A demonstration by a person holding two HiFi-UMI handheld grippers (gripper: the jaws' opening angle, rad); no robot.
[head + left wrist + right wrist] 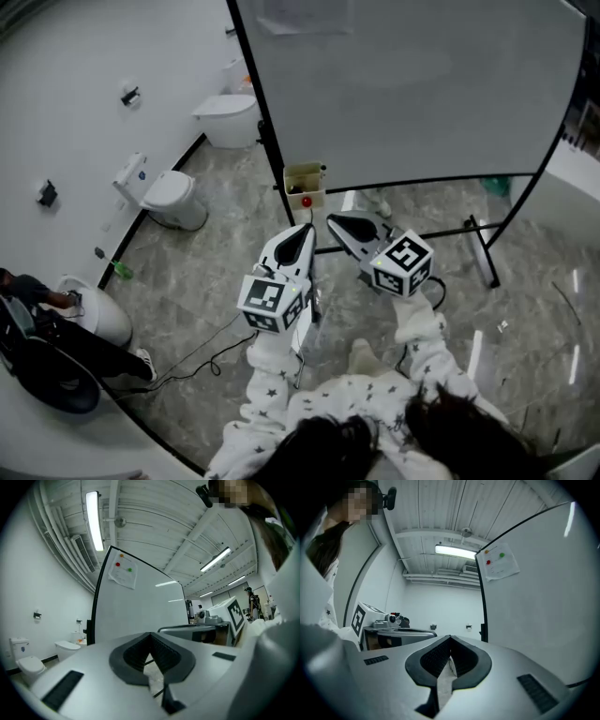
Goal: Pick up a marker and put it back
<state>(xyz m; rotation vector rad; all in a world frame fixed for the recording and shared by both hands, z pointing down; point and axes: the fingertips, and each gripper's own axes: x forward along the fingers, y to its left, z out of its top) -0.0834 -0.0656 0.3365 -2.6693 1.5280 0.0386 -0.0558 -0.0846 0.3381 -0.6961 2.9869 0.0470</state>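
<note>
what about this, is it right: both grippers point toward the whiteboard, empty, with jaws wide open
No. The left gripper and right gripper are shut, tips meeting, as each gripper view shows. They do point toward the whiteboard, empty.

The whiteboard [403, 84] is smooth and faintly glossy. The floor [216, 291] is polished marbled tile, the toilet [173, 195] shiny ceramic and the sleeve [267, 375] soft cloth. The left gripper [307, 229] is matt grey plastic with ribbed black pads [134, 654].
</note>
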